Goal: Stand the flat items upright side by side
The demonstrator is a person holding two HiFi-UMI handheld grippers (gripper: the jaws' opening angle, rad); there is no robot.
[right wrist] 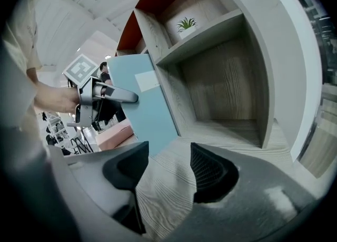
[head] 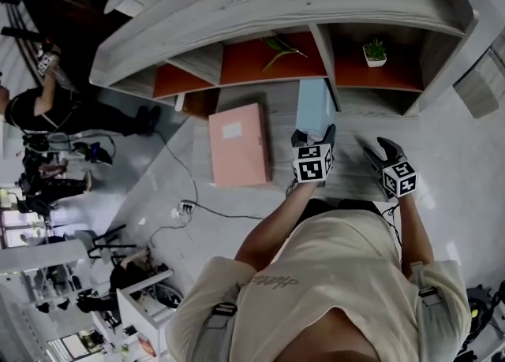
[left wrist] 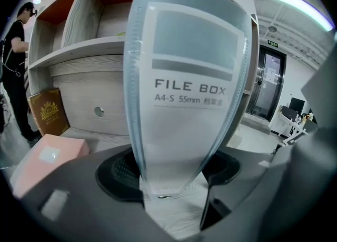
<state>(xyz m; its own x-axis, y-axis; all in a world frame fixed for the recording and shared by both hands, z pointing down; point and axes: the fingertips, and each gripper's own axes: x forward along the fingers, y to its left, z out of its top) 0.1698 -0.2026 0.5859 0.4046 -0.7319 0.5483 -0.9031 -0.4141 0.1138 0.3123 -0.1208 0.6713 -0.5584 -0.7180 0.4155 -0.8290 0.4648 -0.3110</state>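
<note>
Pale blue file box (head: 316,108) (left wrist: 189,104) (right wrist: 145,104) is standing upright on the wood-grain counter (head: 355,128) (right wrist: 163,183). The fingers of the left gripper (head: 316,136) (left wrist: 176,170) are clamping its spine, one pad on each side, so they're spread pretty wide around it. The pink file box (head: 239,145) (left wrist: 47,156) is lying flat off to the left of those fingers, apart from the blue one. The right gripper (head: 377,151) (right wrist: 166,167) is hovering just right of the blue box, fingers sitting apart with only bare counter showing between them. Beyond both sets of fingers, the shelf unit (head: 316,5) is holding a small potted plant (head: 375,53) (right wrist: 185,25).
</note>
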